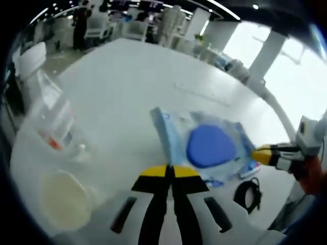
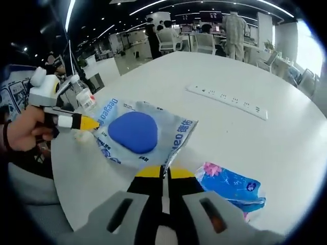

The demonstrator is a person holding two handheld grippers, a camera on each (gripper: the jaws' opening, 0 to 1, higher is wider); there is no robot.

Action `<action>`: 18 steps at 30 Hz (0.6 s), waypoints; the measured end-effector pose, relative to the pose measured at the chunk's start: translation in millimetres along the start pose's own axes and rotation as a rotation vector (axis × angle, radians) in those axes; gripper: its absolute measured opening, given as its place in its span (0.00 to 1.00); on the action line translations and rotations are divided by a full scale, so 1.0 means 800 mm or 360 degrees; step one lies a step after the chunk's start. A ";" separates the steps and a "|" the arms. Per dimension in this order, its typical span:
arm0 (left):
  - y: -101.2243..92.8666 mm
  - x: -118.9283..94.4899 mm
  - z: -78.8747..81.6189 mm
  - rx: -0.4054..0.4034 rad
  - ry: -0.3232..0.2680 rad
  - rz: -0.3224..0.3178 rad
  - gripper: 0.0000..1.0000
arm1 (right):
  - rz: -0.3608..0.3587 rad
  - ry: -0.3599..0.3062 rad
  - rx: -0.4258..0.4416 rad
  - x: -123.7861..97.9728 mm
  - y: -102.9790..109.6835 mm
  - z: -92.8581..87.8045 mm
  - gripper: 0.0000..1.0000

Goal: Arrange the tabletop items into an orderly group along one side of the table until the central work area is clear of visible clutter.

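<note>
A clear plastic packet (image 1: 176, 135) with blue print holds a blue rounded pad (image 1: 210, 146) and lies on the white table (image 1: 122, 87). My left gripper (image 1: 170, 171) is shut, its yellow tips pinching the packet's near edge. The right gripper (image 1: 261, 155) comes in from the right, its yellow tip on the packet's opposite edge. In the right gripper view the same packet (image 2: 176, 135) and blue pad (image 2: 134, 131) lie just beyond my shut right gripper (image 2: 164, 172), which nips the packet's corner. The left gripper (image 2: 91, 123), held by a hand, meets the packet's far-left edge.
A clear bottle (image 1: 53, 125) and a cream round lid (image 1: 64, 200) sit at the left. A black cable loop (image 1: 249, 194) lies at the right. A white power strip (image 2: 227, 101) crosses the table; a blue tissue pack (image 2: 231, 187) lies near right. People and chairs stand behind.
</note>
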State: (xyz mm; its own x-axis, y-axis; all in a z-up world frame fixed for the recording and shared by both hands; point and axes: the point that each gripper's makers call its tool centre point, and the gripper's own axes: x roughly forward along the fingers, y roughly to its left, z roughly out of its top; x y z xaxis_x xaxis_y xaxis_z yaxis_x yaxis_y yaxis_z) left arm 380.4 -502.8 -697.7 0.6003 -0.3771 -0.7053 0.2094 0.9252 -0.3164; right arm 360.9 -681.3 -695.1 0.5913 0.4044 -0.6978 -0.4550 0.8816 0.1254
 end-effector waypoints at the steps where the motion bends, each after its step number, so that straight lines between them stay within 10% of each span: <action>1: 0.001 0.001 0.000 0.0014 0.0010 0.0002 0.00 | 0.0002 0.0003 0.0005 0.001 0.001 -0.002 0.01; 18: 0.007 0.021 -0.021 0.0196 0.0160 -0.0002 0.00 | -0.0028 0.0088 0.0093 0.020 -0.007 -0.039 0.02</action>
State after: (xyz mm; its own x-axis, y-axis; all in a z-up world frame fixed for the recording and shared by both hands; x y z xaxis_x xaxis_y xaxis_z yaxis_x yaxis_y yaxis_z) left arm 378.9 -504.7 -722.2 0.5211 -0.3749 -0.7667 0.3071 0.9205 -0.2414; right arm 352.2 -687.2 -728.9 0.5603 0.3758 -0.7381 -0.4041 0.9019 0.1524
